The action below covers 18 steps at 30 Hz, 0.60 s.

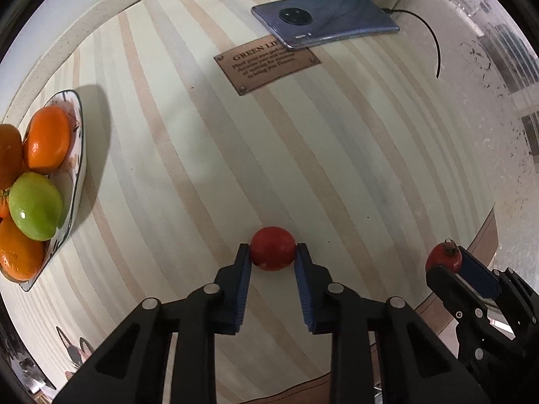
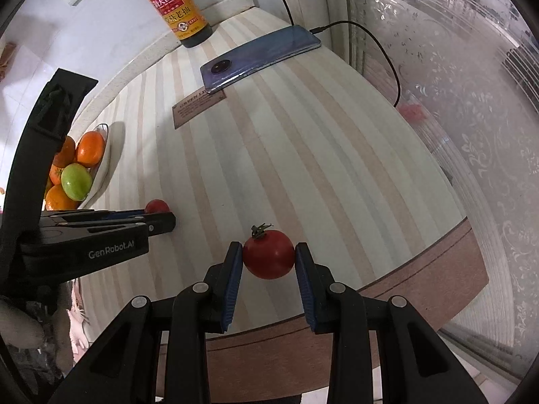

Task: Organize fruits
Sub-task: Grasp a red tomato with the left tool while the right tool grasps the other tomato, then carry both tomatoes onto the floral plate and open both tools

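Nearest to me, my left gripper (image 1: 273, 250) points straight down with its blue-padded jaws closed against both sides of a small, smooth round red tomato (image 1: 272, 248) that sits on the table. My right gripper (image 2: 268, 255) is likewise clamped on a second red tomato with a green stalk (image 2: 268, 254), its pads pressing each flank; this one lies close to the near edge of the table. From the left wrist view, the stalked tomato shows off to the right, pinched in the right gripper. From the right wrist view, the plain tomato peeks out just past the left gripper's black fingers.

The surface is a pale striped wooden tabletop (image 1: 188, 155) with a brown rim. Further left sits a white patterned dish (image 1: 76, 181) heaped with orange citrus fruits (image 1: 47, 139) and one glossy green apple (image 1: 35, 210). Beyond that, a brown engraved plaque (image 1: 266, 65) is fixed to the wood, and a blue-grey phone (image 1: 325, 20) lies face down partly over it, with a black cable plugged in. Farthest back stands a dark sauce bottle with a yellow label (image 2: 177, 5) by a white wall, and a patterned sheer curtain (image 2: 471, 118) hangs at right.
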Each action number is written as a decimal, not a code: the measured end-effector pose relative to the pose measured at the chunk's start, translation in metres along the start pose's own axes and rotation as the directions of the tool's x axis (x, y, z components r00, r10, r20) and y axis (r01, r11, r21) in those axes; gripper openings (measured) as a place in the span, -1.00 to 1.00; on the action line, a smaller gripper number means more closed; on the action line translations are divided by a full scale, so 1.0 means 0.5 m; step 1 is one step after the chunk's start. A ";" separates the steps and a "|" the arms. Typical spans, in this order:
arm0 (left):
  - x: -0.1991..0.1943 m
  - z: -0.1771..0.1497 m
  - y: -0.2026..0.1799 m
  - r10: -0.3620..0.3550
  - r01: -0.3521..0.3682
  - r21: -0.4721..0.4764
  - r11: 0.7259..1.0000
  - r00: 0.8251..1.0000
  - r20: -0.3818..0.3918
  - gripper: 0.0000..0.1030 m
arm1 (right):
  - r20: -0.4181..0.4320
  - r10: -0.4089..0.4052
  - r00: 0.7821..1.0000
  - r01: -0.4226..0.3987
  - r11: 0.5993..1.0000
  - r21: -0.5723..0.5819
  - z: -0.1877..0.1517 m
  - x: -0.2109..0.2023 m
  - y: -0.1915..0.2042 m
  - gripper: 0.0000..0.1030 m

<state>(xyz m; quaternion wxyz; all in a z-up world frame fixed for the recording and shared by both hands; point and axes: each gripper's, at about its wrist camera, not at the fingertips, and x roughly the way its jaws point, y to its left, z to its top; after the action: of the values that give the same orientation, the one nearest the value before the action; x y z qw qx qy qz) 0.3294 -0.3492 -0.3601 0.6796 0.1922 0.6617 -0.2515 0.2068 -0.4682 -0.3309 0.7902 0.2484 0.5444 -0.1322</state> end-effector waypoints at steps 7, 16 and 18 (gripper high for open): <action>-0.056 -0.033 0.070 -0.062 0.066 -0.093 0.994 0.997 0.046 -0.55 | 0.022 0.036 0.999 -0.035 0.999 -0.021 0.002 -0.031 0.032 -0.33; -0.215 -0.130 0.248 -0.173 0.219 -0.295 0.930 0.969 0.177 -0.55 | 0.019 0.206 0.978 -0.202 0.971 -0.128 0.022 -0.071 0.194 -0.33; -0.254 -0.171 0.306 -0.169 0.237 -0.350 0.906 0.962 0.214 -0.55 | 0.005 0.259 0.966 -0.255 0.954 -0.155 0.029 -0.074 0.245 -0.33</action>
<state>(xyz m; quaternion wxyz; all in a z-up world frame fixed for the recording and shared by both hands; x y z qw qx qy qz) 0.3524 -0.1649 -0.2488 0.7303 -0.0336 0.6500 -0.2072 0.2633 -0.3753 -0.2622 0.8243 0.2540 0.5058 0.0109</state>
